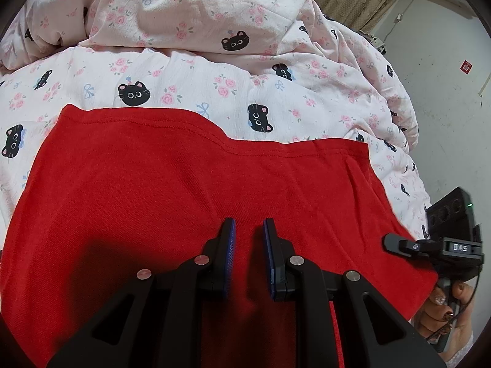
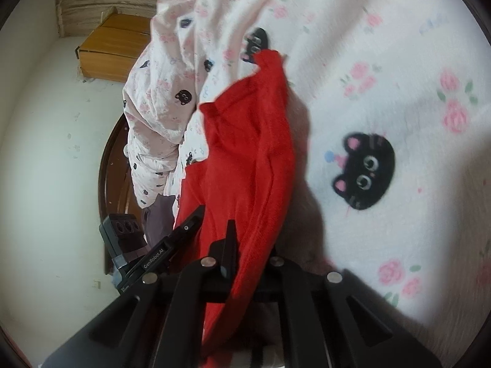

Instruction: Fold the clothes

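Observation:
A red garment lies spread flat on a bed cover printed with black cats and pink roses. My left gripper hovers over its near part, jaws a little apart with nothing between them. In the right wrist view my right gripper is shut on a bunched edge of the red garment, which drapes over and hides the right finger. The right gripper also shows at the garment's right edge in the left wrist view. The left gripper shows at the lower left of the right wrist view.
A rumpled duvet of the same print is heaped at the far side of the bed. A wooden cabinet, a dark wooden bed frame and white walls lie beyond. A grey-purple cloth lies by the bed edge.

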